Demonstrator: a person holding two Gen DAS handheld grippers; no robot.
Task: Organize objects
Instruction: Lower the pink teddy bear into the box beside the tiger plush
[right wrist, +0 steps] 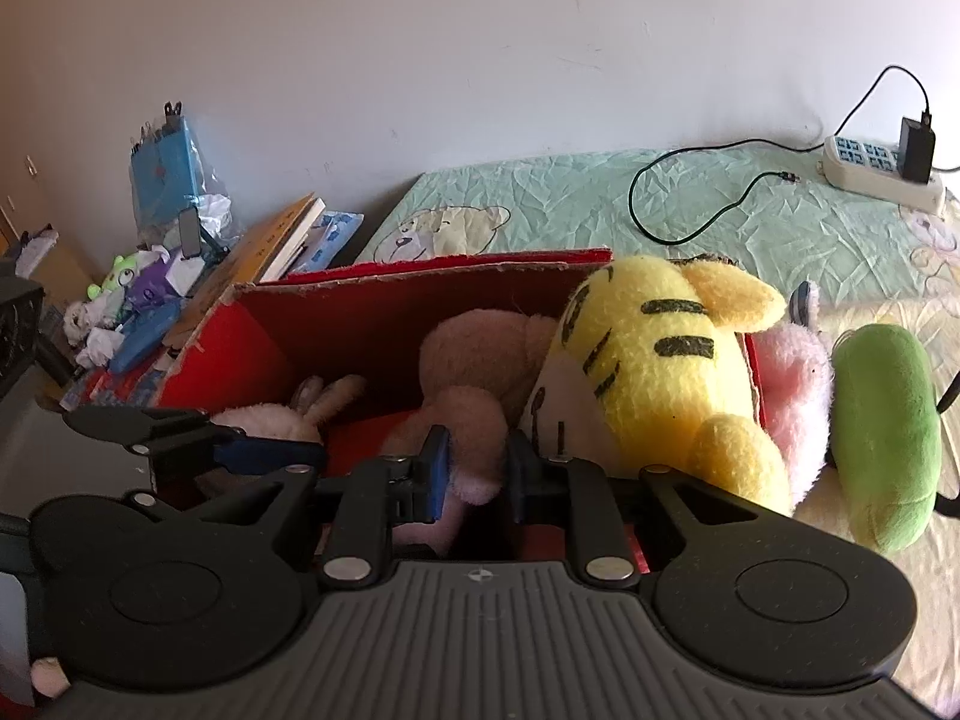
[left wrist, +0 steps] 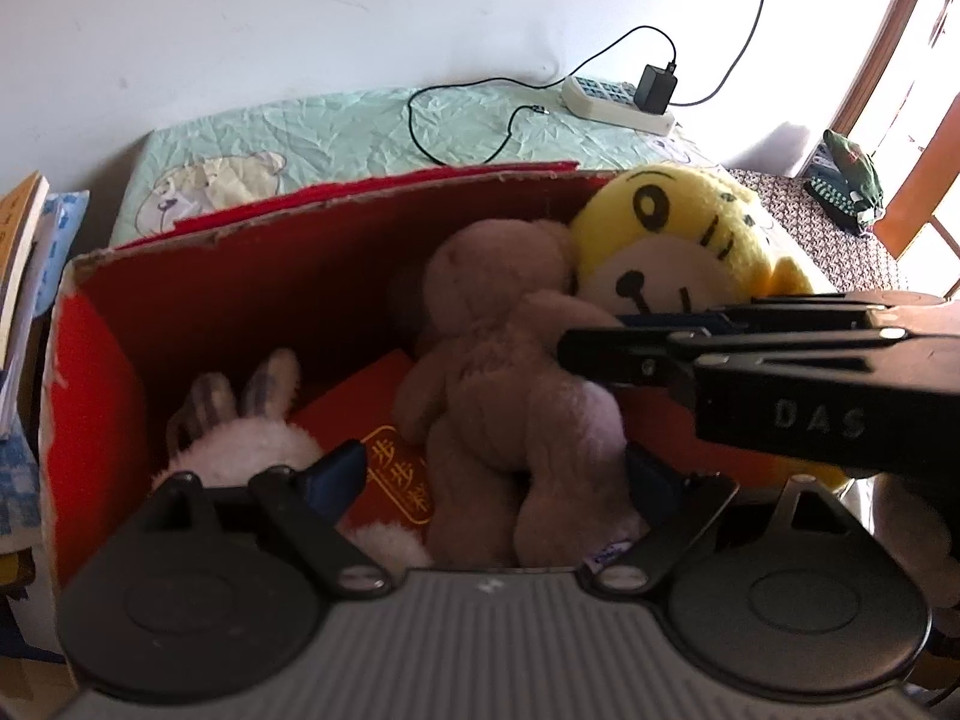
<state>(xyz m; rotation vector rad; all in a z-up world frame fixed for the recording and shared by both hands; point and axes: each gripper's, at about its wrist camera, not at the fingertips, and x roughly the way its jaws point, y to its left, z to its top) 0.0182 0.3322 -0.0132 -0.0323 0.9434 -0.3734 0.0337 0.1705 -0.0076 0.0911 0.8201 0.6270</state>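
We judged the tidying to be well advanced: inside the red cardboard box (right wrist: 384,324) we saw the brown plush bear (left wrist: 504,396), the white plush rabbit (left wrist: 240,438) in its left part, and the yellow plush tiger (right wrist: 666,372) lying over the right edge, only half inside. Outside the box, on the bed at the right, the pink plush toy (right wrist: 798,384) and the green plush toy (right wrist: 882,426) remained to be put away, as we understood it. Both grippers pointed steeply down into the box. The left gripper (left wrist: 498,468) stood wide, its fingers on both sides of the bear's legs without pressing them. The right gripper (right wrist: 477,474) was closed on a pale paw of the bear.
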